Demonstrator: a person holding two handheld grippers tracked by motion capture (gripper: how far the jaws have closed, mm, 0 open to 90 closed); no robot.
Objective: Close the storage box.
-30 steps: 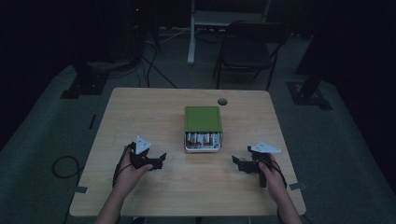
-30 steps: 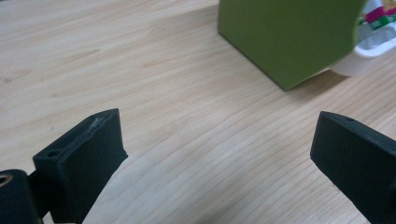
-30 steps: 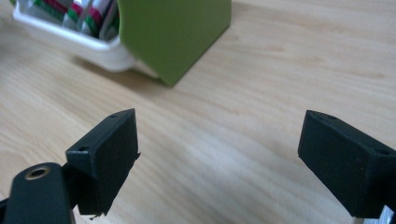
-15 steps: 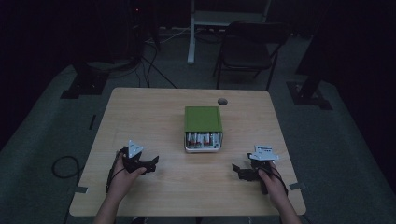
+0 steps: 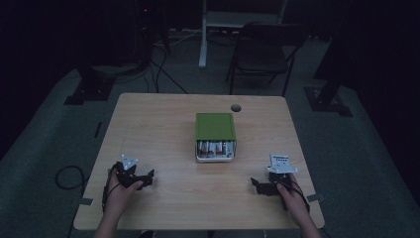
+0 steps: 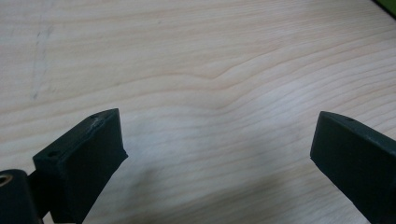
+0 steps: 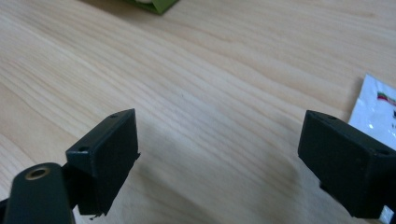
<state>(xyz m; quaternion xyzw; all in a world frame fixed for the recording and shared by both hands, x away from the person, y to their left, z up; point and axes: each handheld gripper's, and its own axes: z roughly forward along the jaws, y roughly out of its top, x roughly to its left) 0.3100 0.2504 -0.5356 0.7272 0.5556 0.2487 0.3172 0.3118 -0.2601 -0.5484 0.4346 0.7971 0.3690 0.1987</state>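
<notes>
**benchrat:** So both are parked low at the near edge of the table. Left gripper has its jaws spread wide over bare wood with nothing between them, and the right gripper is gaping the same way, also empty. What would you go for?

**woodgrain_42:** The green box in the middle, since it's the closest thing to both. It's well apart from either gripper, lying flat with its near end open, and a row of what look like batteries shows in that opening. I can't tell how they're seated from up there.

**benchrat:** Any tips for doing it cleanly?

**woodgrain_42:** My guess: bring one gripper in square to the box's long sides to steady it, and keep the other lined up with the open end, jaws wide until they're past the rim. The box looks light, so I'd expect it to skate on that smooth wood if you nudge it from one side.

**benchrat:** There's also a white packet just beside the right gripper.

**woodgrain_42:** Yeah, watch for snagging it. Otherwise the pale table is bare, with a cable hole near the far edge. The room's dim: grey carpet, a black folding chair behind the table, cables and stand bases on the floor.
</notes>
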